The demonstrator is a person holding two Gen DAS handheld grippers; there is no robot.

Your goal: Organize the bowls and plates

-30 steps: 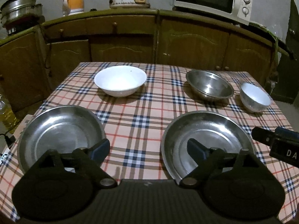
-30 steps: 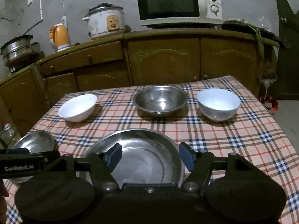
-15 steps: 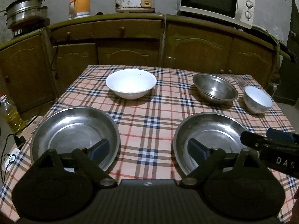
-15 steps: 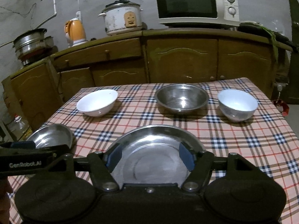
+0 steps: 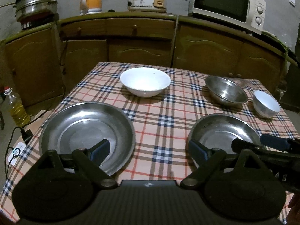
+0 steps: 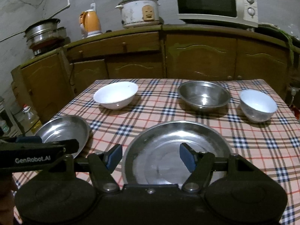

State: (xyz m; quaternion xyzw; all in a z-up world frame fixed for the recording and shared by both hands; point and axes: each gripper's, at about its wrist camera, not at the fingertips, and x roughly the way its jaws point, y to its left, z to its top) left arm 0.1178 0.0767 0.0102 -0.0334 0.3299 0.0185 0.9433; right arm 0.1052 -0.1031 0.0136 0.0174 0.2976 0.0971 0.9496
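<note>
Brown kitchen cupboards back a plaid-clothed table (image 5: 161, 123) where two round steel plates (image 5: 87, 131) (image 6: 178, 150) lie nearest, likely for stacking; two white bowls (image 5: 145, 83) (image 6: 257, 106) and a steel bowl (image 6: 204, 95) sit behind. Left claw (image 5: 148, 151) and right claw (image 6: 150, 154) hover released, empty.

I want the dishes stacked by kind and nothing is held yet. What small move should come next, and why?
Probably bring the right tongs down and forward onto the near rim of the steel plate right below them. Both tongs are open and empty, and this plate sits closest. Its twin, the other steel plate, lies apart on the checked tablecloth, so lifting one onto the other seems the natural start.
</note>
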